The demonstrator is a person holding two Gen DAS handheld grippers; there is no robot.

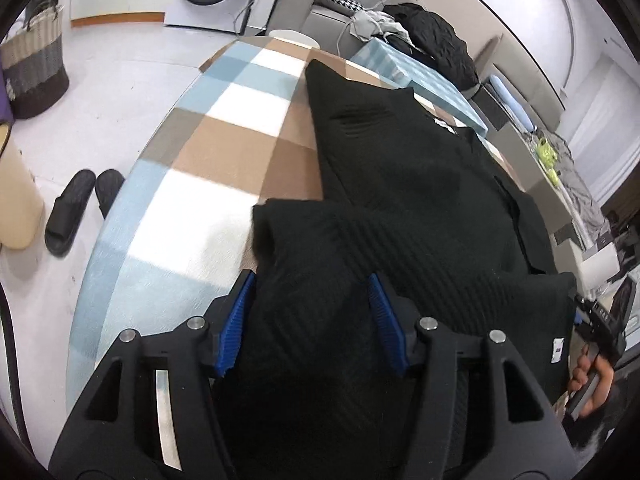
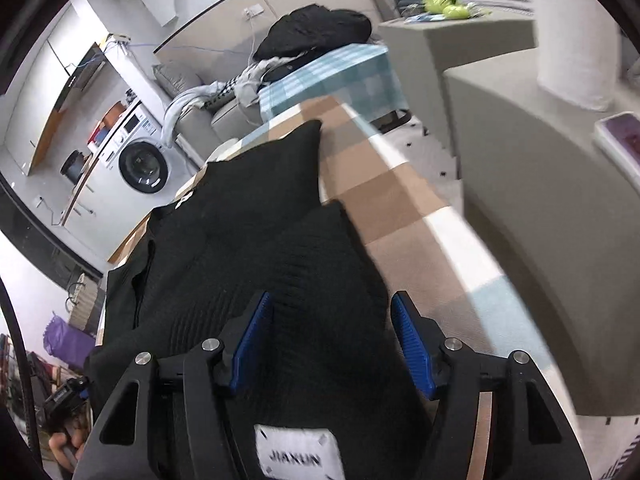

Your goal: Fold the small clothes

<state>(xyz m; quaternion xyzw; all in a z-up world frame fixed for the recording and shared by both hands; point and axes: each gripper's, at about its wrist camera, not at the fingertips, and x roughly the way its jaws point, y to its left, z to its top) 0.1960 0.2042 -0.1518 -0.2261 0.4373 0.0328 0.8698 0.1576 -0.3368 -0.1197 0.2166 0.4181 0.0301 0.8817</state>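
Plainly, the checked blue, brown and white cloth-covered table serves as folding surface; spread on it, the black ribbed knit garment has its near hem doubled over; above that, left gripper and right gripper stand apart, gripping nothing.
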